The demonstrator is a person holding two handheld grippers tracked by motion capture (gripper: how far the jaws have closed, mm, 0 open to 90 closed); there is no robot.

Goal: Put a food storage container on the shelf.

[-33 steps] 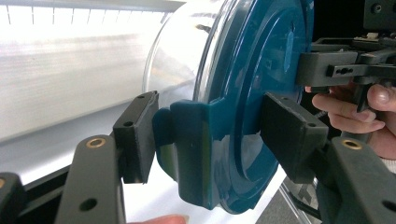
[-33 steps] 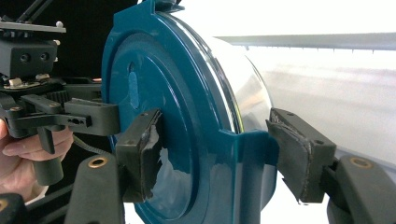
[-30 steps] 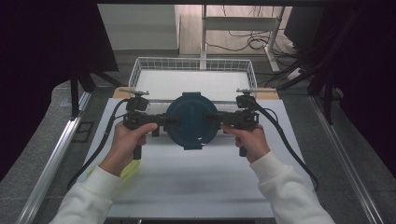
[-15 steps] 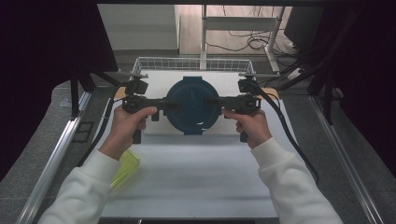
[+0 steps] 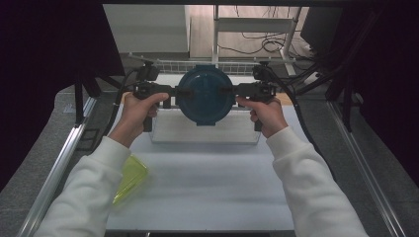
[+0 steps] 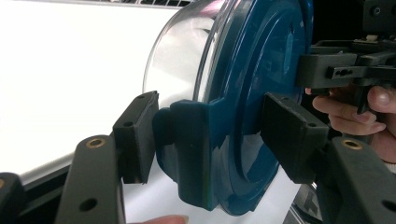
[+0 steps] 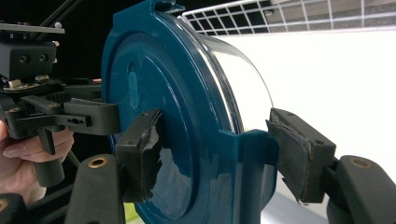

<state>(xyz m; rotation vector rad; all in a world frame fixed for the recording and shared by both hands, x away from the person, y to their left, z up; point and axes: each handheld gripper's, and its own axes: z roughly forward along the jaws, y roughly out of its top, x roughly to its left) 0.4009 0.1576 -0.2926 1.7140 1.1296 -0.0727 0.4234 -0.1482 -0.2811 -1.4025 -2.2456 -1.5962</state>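
- One yellow-green translucent item [image 5: 131, 177] lies nearest you on the white table [image 5: 207, 192], beside your left sleeve, clear of both tools. You cannot tell what it is.
- Two hands come in from the near edge; your left hand [image 5: 136, 111] and right hand [image 5: 267, 114] each hold one tool by its grip, level with each other.
- Two grippers meet on one object. The left gripper [image 6: 205, 135] straddles a blue latch tab at the lid's edge, one jaw on the clear bowl side and one on the lid face. The near pad touches the tab; whether the far pad presses the lid face is uncertain.
- The right gripper [image 7: 215, 154] takes the opposite tab the same way; its bowl-side pad appears to stand just off the tab.
- One round container with a blue lid [image 5: 203, 95] hangs between the tools, lid face toward you, above the table. Opposed holds likely keep it from rotating.
- One wire basket [image 5: 168, 66] stands behind it at the far edge.
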